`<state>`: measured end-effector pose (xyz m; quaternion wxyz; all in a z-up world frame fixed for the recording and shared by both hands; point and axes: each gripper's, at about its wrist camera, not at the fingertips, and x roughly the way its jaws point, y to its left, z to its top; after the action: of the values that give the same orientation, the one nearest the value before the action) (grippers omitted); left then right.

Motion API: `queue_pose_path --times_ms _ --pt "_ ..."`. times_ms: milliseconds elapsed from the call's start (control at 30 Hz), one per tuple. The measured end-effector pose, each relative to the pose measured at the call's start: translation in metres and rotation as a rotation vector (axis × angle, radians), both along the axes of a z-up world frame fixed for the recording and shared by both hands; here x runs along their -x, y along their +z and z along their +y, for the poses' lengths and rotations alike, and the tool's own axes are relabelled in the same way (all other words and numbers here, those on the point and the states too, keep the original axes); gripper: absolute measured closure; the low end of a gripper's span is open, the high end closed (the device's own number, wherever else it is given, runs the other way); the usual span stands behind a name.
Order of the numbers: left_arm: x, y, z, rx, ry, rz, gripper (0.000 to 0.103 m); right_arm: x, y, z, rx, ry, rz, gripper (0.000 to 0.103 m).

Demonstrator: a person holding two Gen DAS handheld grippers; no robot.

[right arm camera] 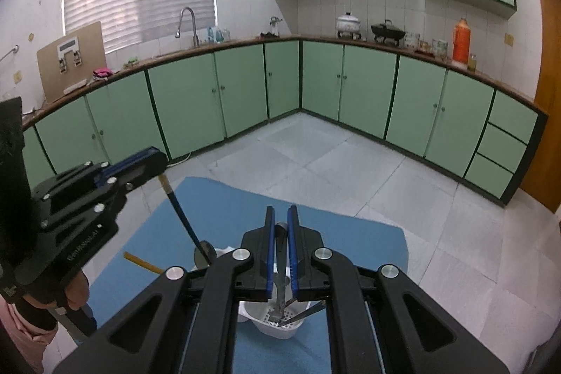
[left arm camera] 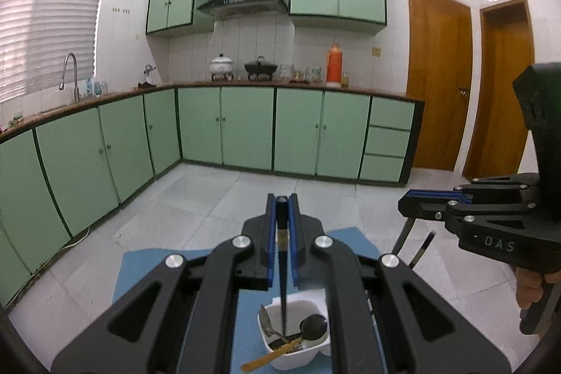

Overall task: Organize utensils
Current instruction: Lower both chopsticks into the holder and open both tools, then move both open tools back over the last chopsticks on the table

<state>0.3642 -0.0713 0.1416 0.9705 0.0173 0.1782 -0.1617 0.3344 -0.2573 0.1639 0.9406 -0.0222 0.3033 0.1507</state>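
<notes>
My left tongs (left arm camera: pixel 282 198) are clenched on a dark-handled utensil (left arm camera: pixel 283 286), which hangs down from them into the white container (left arm camera: pixel 317 356) at six o'clock in the left wrist view. That container sits on the blue mat (left arm camera: pixel 140 272) and already holds a metal spoon (left arm camera: pixel 268 325), a black ladle (left arm camera: pixel 313 326) and a wooden spoon (left arm camera: pixel 270 356) that pokes out toward seven o'clock.

My right tongs (right arm camera: pixel 280 207) are clenched on a metal utensil (right arm camera: pixel 279 286), whose lower end reaches down into a white perforated basket (right arm camera: pixel 280 330) at six o'clock in the right wrist view. Another dark utensil (right arm camera: pixel 305 312) leans in that basket toward four o'clock.

From the right wrist camera, my left tongs show at nine o'clock. From the left one, my right tongs sit at three o'clock. The mat lies on the tiled floor (right arm camera: pixel 350 163).
</notes>
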Motion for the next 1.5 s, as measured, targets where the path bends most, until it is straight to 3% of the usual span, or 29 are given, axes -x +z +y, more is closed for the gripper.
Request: queue_pose_path --times_ms 267,433,767,900,1167,1233,1500 --pt "-0.017 -0.03 -0.005 -0.034 0.009 0.056 0.097 -0.009 -0.033 0.003 0.005 -0.009 0.046 0.096" --pt "-0.023 -0.042 -0.007 -0.045 0.016 0.088 0.097 -0.007 -0.036 0.005 -0.001 -0.012 0.027 0.096" --pt "-0.018 -0.038 -0.006 -0.009 0.013 0.108 0.094 -0.006 -0.035 0.006 0.012 -0.024 0.017 0.096" --pt "-0.01 -0.028 -0.001 0.019 0.02 0.087 0.077 -0.002 -0.032 0.006 0.029 -0.028 -0.007 0.095" --pt "0.024 -0.005 0.004 0.051 0.04 -0.005 0.058 0.024 -0.008 -0.001 0.004 -0.059 -0.1 0.088" --pt "0.038 -0.002 0.007 0.061 0.05 -0.03 0.049 0.038 -0.001 -0.005 -0.008 -0.068 -0.137 0.083" --pt "0.092 -0.012 0.022 0.061 0.101 -0.083 0.037 0.101 0.0 -0.025 -0.066 -0.111 -0.242 0.07"
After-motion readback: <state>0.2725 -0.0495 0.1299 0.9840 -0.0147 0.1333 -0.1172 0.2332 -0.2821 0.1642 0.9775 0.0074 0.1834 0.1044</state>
